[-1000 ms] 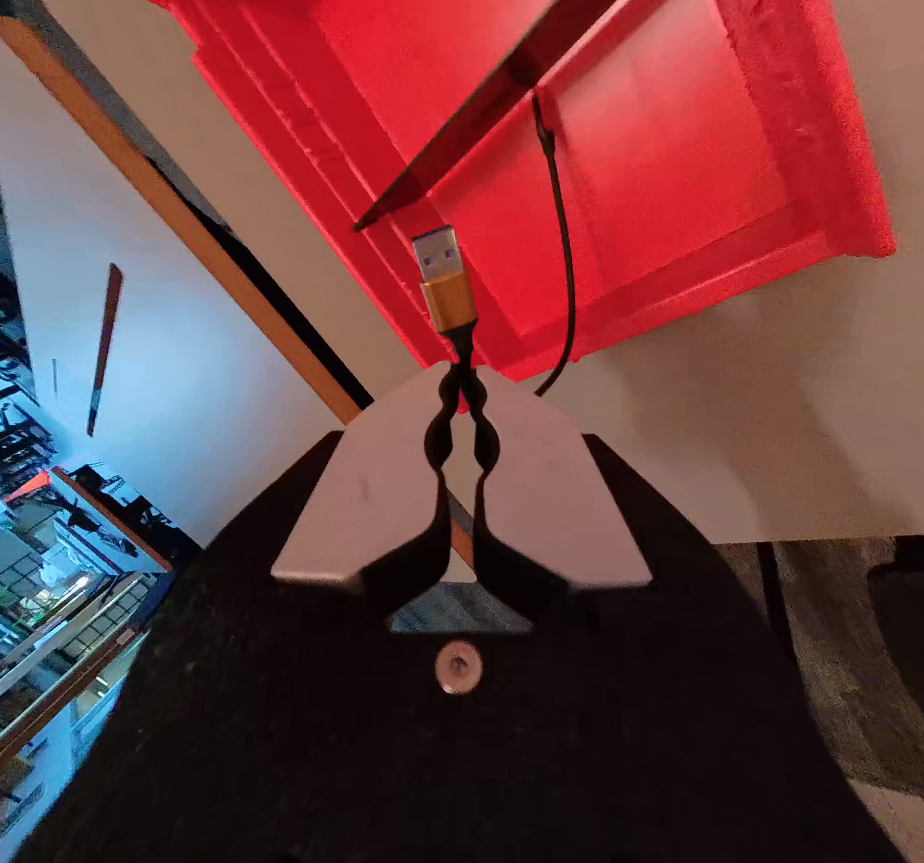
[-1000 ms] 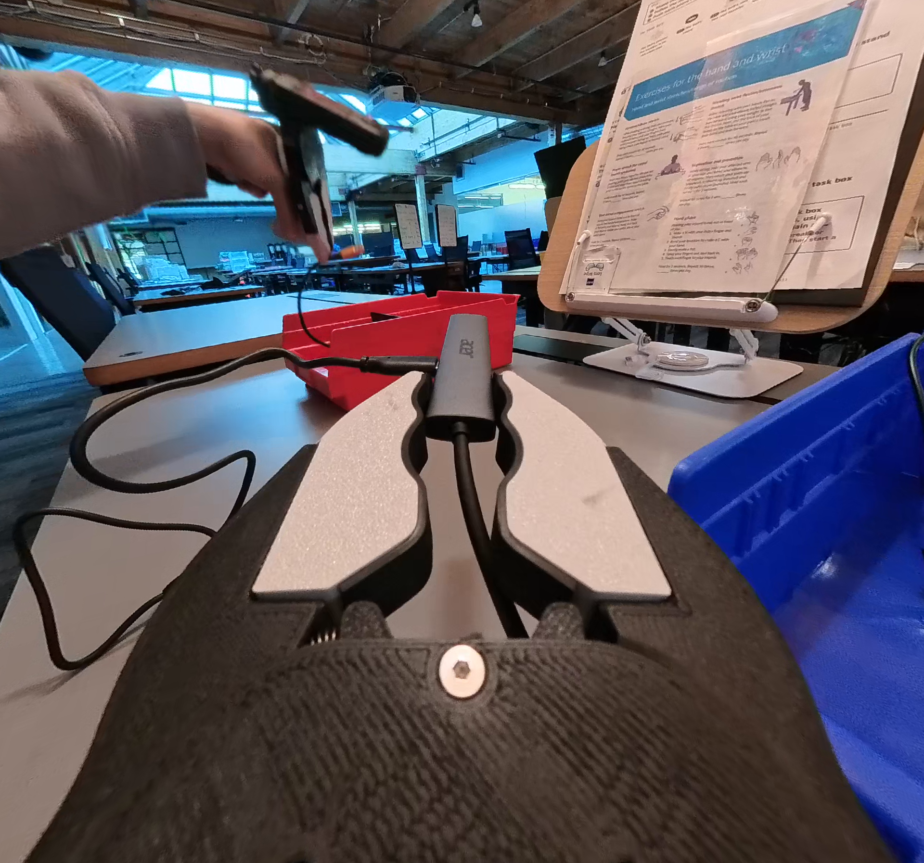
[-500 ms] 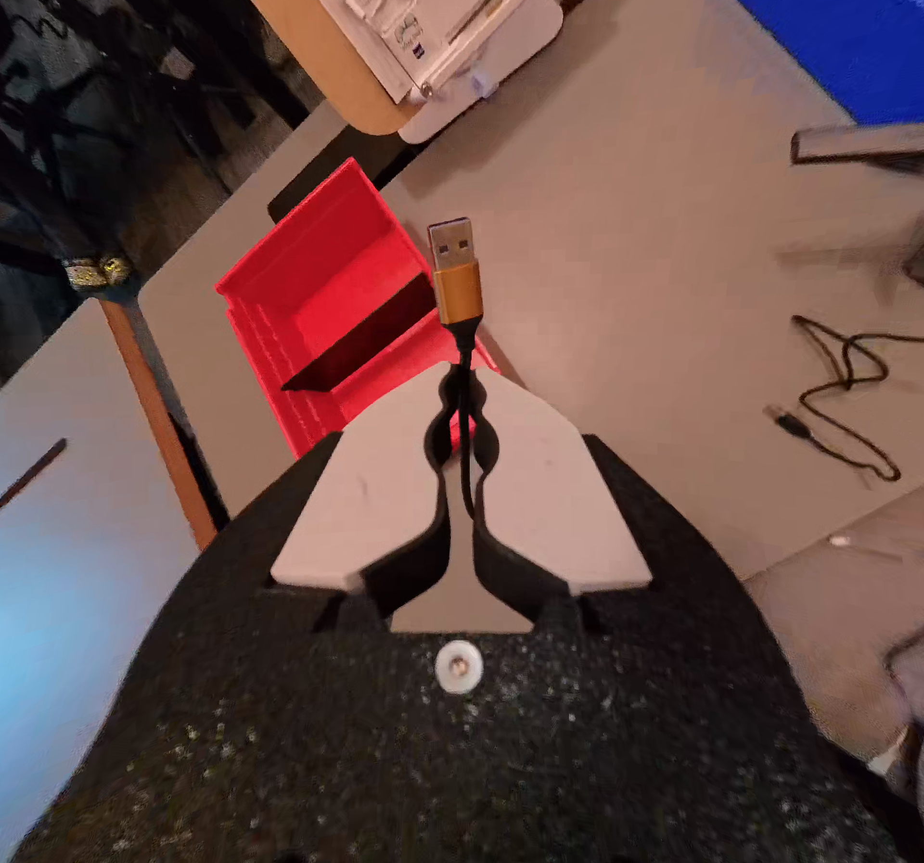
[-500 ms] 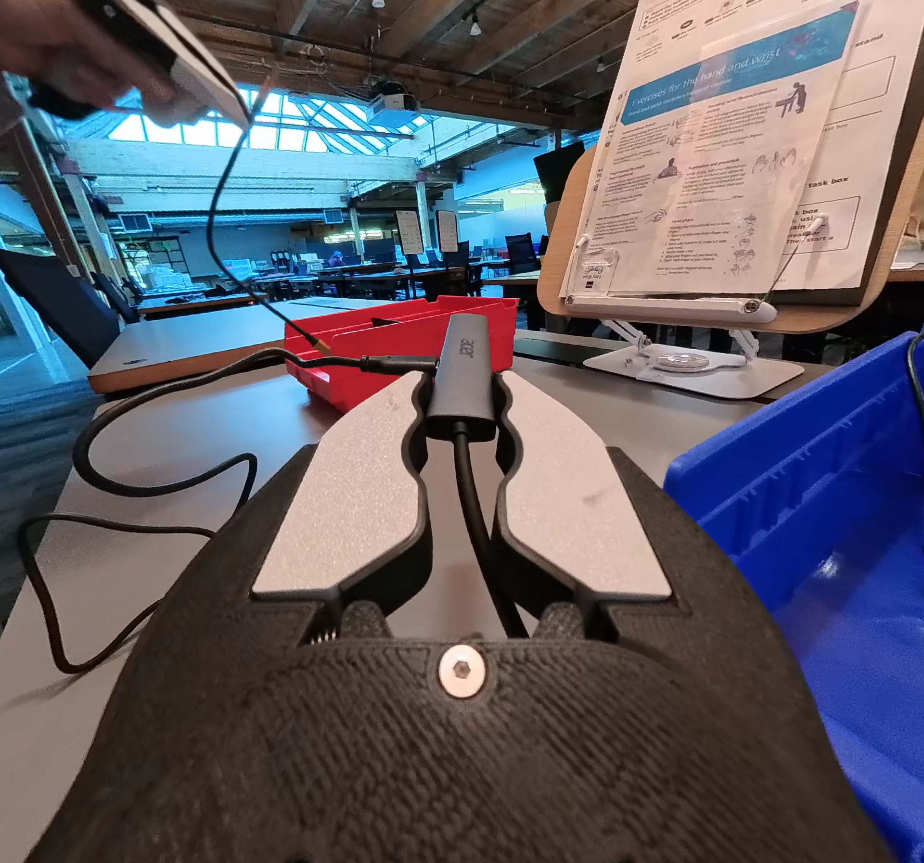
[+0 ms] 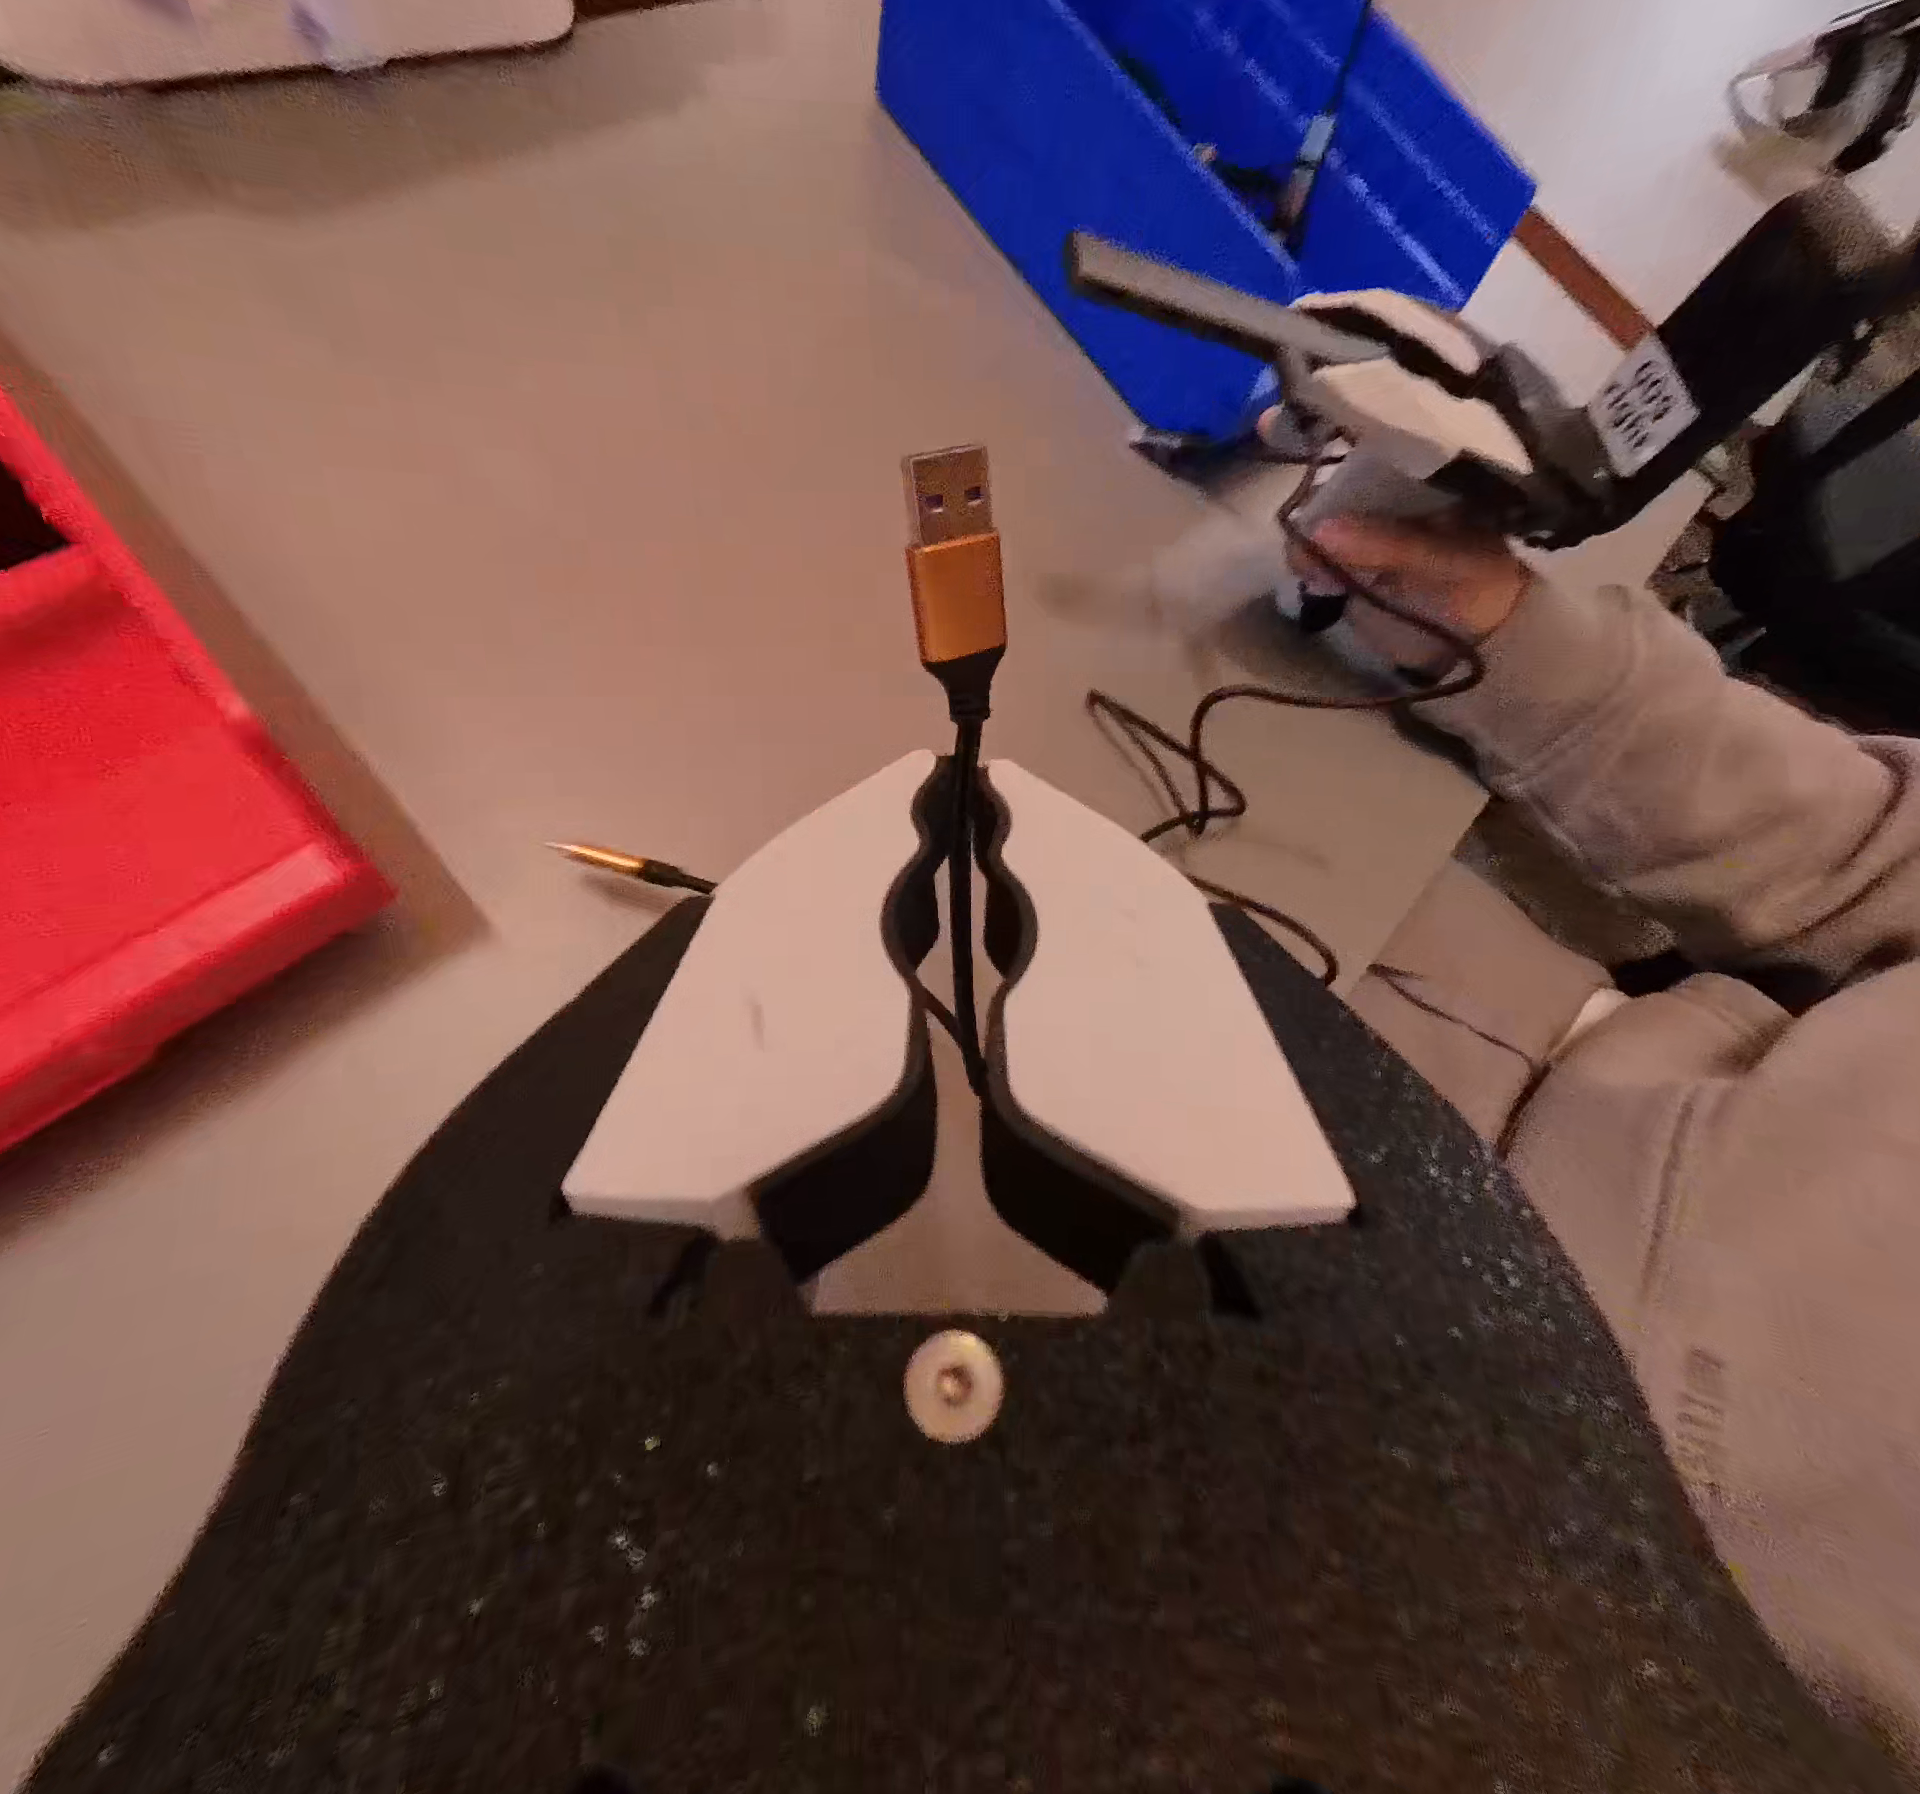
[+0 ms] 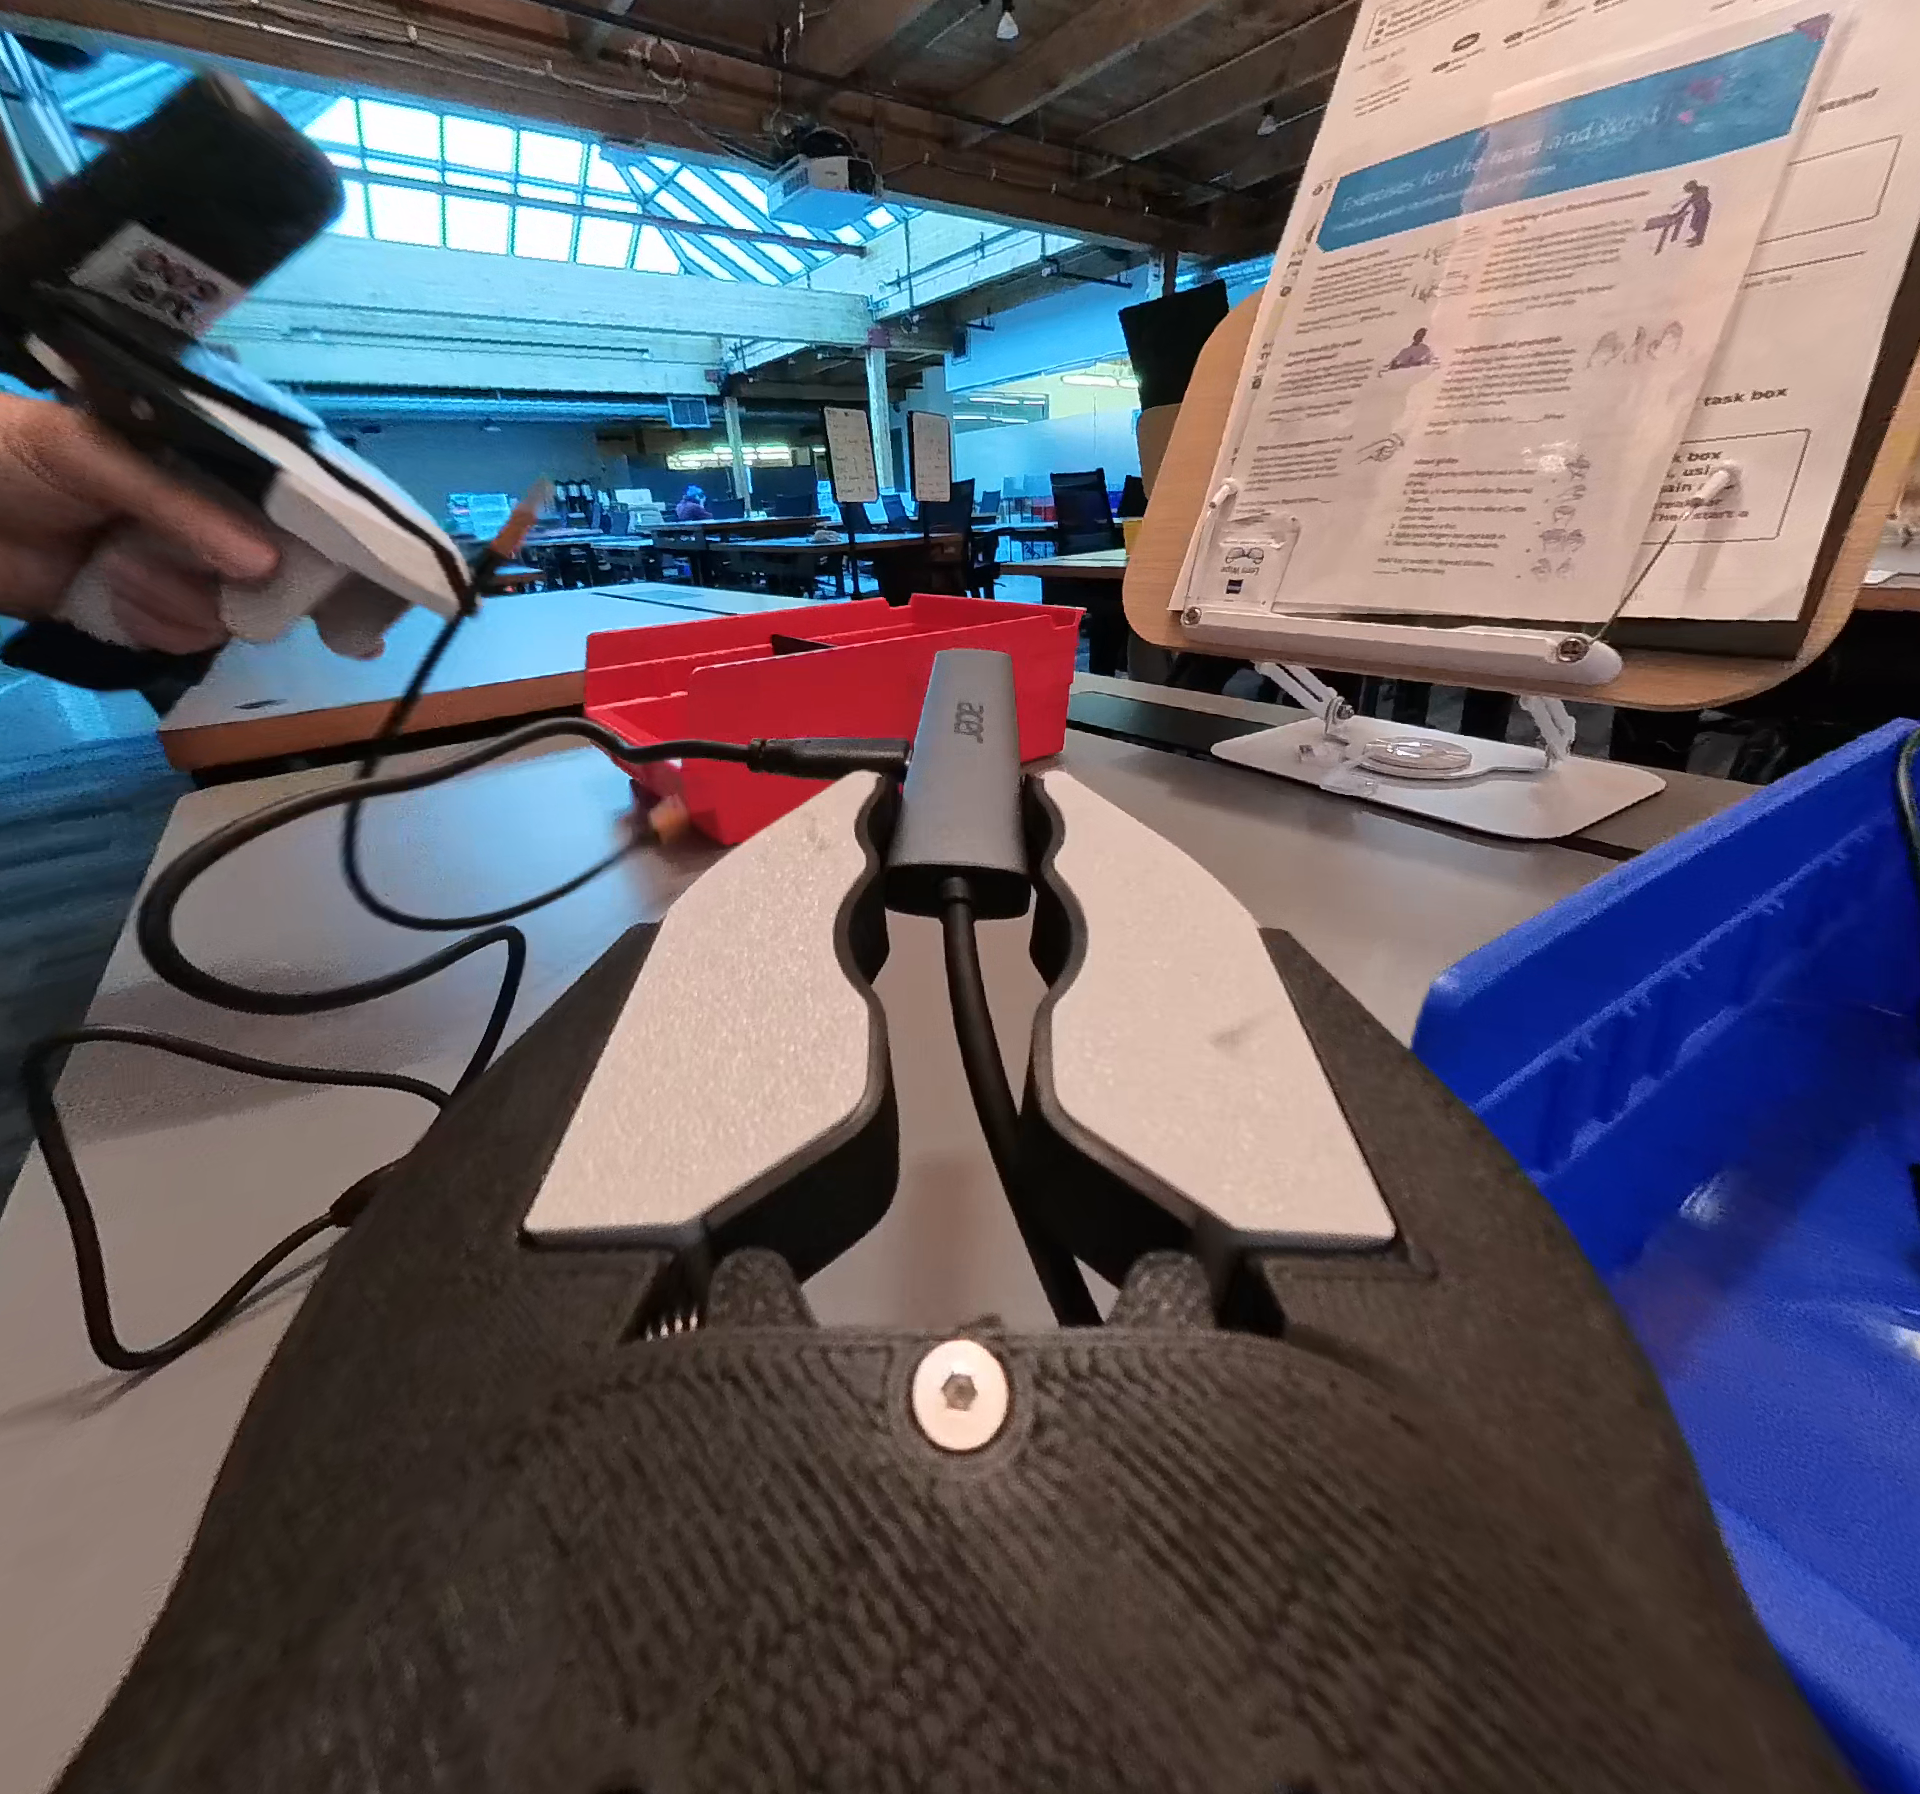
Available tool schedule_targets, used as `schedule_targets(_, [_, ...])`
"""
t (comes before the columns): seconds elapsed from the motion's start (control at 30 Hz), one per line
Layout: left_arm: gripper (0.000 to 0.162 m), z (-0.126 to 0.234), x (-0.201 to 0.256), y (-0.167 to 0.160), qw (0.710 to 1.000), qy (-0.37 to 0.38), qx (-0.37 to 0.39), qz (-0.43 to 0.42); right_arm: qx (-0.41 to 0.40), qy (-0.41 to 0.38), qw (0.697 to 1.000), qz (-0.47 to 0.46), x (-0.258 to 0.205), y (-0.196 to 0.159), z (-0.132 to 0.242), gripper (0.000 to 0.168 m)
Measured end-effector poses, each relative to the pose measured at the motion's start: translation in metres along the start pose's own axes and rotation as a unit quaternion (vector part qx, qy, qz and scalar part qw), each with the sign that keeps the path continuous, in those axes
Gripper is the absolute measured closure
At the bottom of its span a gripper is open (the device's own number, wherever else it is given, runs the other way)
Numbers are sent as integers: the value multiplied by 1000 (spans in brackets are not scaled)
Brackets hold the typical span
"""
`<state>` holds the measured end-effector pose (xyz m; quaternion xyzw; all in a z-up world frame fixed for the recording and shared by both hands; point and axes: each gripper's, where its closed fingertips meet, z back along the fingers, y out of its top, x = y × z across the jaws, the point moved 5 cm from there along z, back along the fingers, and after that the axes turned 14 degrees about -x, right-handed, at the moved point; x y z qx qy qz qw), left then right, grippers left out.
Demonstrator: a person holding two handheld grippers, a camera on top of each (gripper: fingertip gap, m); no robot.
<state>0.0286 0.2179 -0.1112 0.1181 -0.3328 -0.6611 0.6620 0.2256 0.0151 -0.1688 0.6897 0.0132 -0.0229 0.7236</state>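
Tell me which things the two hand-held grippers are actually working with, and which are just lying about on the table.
In hand:
- left hand-held gripper, shut on the black cable behind the gold USB plug
- right hand-held gripper, shut on the grey USB hub, one black cable already plugged in

Lying about:
- red bin
- blue bin
- document stand
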Motion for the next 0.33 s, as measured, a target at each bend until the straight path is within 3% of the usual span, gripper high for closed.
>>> schedule_targets(0.03, [159,5,9,8,1000,-8,17,-15,0,-1,1000,2,0,0,0,145])
schedule_targets(0.2, [160,59,49,69,987,2,142,-77,9,-2,1000,-1,0,1,2,145])
schedule_targets(0.33, [159,53,35,81,983,77,150,-66,15,1,1000,-15,4,1,4,145])
